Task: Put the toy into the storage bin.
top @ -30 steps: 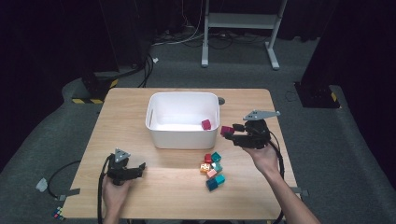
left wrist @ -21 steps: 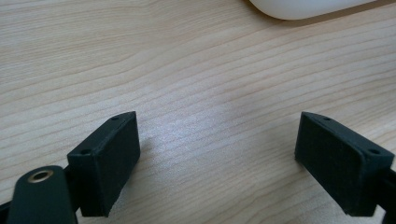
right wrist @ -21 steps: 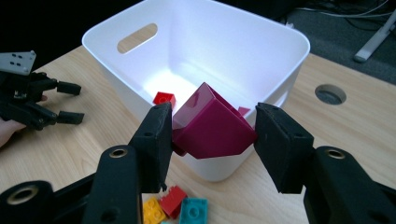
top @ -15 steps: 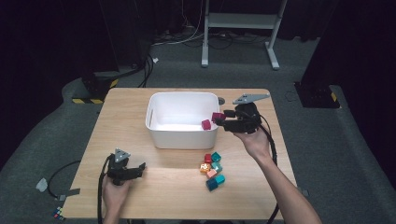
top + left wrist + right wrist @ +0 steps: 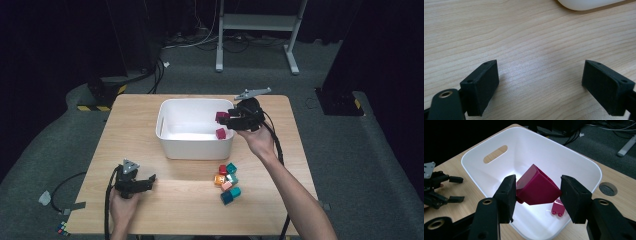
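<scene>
The right gripper (image 5: pixel 536 188) is clenched on a magenta block (image 5: pixel 536 186) above the white bin (image 5: pixel 172 140) on the counter (image 5: pixel 135 125), where a second magenta block (image 5: pixel 557 209) lies, while the left gripper (image 5: pixel 540 85) rests released, near the counter's front edge.

The white bin (image 5: pixel 195 145) stands mid-tabletop (image 5: pixel 135 120), its walls barring any level pass; entry is from above only, where its floor lies bare except for one magenta brick (image 5: pixel 220 133) by the right wall. A cluster of small blocks (image 5: pixel 227 182) crowds the tabletop just in front of the bin's right corner. Bare wood stretches left of the bin and along the front edge.
</scene>
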Motion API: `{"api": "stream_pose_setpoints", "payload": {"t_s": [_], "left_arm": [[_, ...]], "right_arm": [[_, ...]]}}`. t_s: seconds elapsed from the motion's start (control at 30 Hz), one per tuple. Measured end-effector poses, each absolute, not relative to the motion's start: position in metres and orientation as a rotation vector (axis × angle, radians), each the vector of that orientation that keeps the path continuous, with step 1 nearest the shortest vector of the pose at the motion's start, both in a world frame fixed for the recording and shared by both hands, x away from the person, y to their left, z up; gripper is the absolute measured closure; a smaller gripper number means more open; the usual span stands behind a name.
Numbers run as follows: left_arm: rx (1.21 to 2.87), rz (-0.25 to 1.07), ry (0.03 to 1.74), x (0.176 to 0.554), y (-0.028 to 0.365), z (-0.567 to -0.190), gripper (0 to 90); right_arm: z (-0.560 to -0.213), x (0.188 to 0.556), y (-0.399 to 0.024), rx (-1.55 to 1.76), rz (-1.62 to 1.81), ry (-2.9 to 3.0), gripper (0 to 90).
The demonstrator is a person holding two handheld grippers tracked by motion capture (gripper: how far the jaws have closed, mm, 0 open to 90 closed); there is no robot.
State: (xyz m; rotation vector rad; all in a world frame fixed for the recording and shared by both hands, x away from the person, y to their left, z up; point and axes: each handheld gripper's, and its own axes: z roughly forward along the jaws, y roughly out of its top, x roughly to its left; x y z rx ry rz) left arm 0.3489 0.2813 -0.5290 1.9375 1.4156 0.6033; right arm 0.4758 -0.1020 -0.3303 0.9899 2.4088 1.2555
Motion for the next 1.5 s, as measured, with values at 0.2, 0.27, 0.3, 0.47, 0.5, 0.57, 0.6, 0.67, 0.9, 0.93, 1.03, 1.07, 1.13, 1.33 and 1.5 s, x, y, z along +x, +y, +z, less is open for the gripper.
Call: {"api": "stream_pose_setpoints", "payload": {"t_s": [0.2,0.27,0.3,0.47,0.5,0.57,0.6,0.67,0.9,0.93,1.03,1.07,1.13,1.33,1.5], "left_arm": [[1.937,0.603,1.416,0.349,0.281,-0.529,14.1],[1.933,0.603,1.417,0.349,0.281,-0.529,14.2],[1.934,0.603,1.416,0.349,0.281,-0.529,14.2],[1.933,0.603,1.417,0.349,0.281,-0.529,14.2],[1.934,0.603,1.416,0.349,0.281,-0.529,14.1],[1.933,0.604,1.416,0.349,0.281,-0.529,14.2],[1.933,0.603,1.417,0.349,0.281,-0.529,14.2],[1.933,0.603,1.417,0.349,0.281,-0.529,14.1],[1.933,0.603,1.416,0.349,0.281,-0.529,14.2],[1.933,0.603,1.417,0.349,0.281,-0.529,14.2],[1.933,0.603,1.416,0.349,0.281,-0.529,14.1],[1.934,0.603,1.416,0.349,0.281,-0.529,14.1],[1.933,0.603,1.417,0.349,0.281,-0.529,14.1],[1.937,0.604,1.415,0.349,0.281,-0.529,14.1],[1.939,0.604,1.414,0.349,0.281,-0.529,14.1]], "right_arm": [[-0.332,0.486,-0.091,0.995,1.245,2.413,47.7],[-0.334,0.49,-0.088,0.995,1.235,2.42,47.7],[-0.335,0.491,-0.087,0.995,1.227,2.422,47.7],[-0.34,0.499,-0.078,0.994,1.207,2.432,47.7],[-0.341,0.5,-0.076,0.995,1.205,2.433,47.7],[-0.342,0.502,-0.074,1.003,1.203,2.434,47.6],[-0.343,0.504,-0.072,1.007,1.201,2.434,47.7],[-0.344,0.506,-0.07,1.005,1.2,2.436,47.6],[-0.348,0.51,-0.064,1.013,1.183,2.448,47.5],[-0.349,0.511,-0.063,1.019,1.177,2.451,47.4],[-0.353,0.514,-0.062,1.014,1.16,2.465,46.5],[-0.353,0.514,-0.062,1.015,1.154,2.468,45.9],[-0.355,0.514,-0.063,1.01,1.154,2.466,43.7],[-0.356,0.511,-0.069,1.01,1.187,2.461,41.1],[-0.356,0.506,-0.08,1.017,1.227,2.443,40.9]]}}
